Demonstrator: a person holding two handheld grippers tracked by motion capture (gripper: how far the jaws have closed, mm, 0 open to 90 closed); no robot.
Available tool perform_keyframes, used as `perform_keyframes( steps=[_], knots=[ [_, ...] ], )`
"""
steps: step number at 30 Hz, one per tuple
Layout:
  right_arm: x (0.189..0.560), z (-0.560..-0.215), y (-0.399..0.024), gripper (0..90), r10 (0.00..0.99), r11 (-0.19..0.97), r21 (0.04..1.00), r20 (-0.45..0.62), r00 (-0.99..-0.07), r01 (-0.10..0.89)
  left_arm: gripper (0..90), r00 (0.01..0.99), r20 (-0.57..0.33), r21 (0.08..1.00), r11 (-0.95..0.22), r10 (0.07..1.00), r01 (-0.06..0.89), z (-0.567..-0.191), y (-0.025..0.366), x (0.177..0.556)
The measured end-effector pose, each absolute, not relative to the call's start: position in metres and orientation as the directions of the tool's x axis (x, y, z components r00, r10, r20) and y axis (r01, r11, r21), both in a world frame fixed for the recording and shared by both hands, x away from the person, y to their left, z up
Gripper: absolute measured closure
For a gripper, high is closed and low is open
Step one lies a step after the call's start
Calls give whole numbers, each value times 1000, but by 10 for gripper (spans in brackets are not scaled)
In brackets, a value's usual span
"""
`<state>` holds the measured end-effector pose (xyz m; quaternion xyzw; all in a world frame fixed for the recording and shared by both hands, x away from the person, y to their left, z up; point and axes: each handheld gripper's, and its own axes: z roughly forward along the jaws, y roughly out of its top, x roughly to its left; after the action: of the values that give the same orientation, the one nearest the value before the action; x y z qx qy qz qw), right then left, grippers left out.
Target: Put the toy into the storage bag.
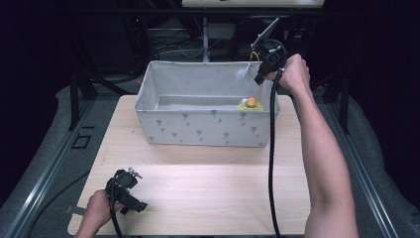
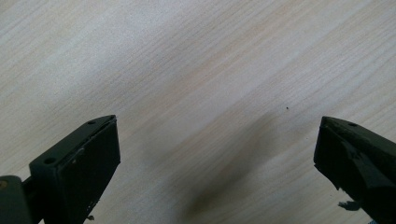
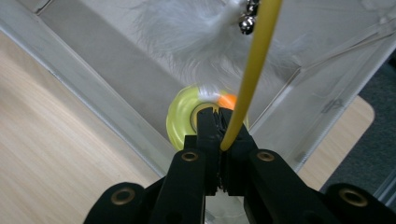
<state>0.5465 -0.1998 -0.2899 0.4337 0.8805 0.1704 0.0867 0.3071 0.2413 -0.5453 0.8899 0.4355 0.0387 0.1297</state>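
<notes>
The right gripper [image 3: 219,126], jaws pinched on a yellow wand [image 3: 254,65] with white feathers [image 3: 187,32], hangs over the right end of a grey fabric bin [image 1: 163,126]; the toy's yellow-green base [image 1: 250,104] sits inside. It appears to be lowering the toy in; next comes releasing. The left gripper [image 2: 217,158] rests spread and empty on the wooden table [image 1: 198,198].

A pale grey bin [image 1: 198,126] with darker grey, seemingly heart-shaped marks holds a yellow-green toy [image 3: 184,116] with white feathers [image 3: 187,32].
</notes>
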Motion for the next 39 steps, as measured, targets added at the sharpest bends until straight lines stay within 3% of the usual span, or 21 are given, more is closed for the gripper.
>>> perform_keyframes(
  steps=[39],
  knots=[
    [547, -355, -218, 883, 810, 540, 318, 53, -584, 779, 5, 621, -40, 263, -591, 783, 762, -545, 240, 307]
  ],
)
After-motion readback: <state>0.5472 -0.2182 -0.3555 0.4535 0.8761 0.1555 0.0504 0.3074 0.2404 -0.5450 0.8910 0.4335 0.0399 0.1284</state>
